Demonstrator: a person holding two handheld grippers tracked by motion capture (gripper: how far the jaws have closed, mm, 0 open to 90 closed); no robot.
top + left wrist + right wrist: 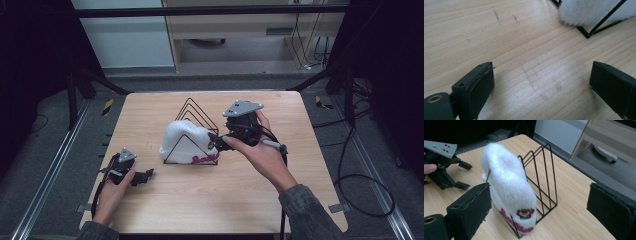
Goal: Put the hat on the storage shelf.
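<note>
The hat [509, 187] is a white knit item with pink lettering on its band. It stands upright in the front slot of the rack [541, 177], a black wire frame of triangular dividers, and its long axis runs from the band at the table up to the crown.

The right gripper [218, 141] is the nearer tool. The hat lies directly ahead of its jaws, just beyond the tips, with the band end closest. The jaws are spread wide and hold nothing. Judged from this layout, a forward advance would place the hat between the pads.

The left gripper [142, 176] rests low on the table [210, 190], well apart from the rack. The hat lies ahead and to its right. Its jaws are also spread wide and hold nothing.

The table is pale wood with faint scuff marks. Beyond it are a grey floor, cables and light-coloured furniture.
</note>
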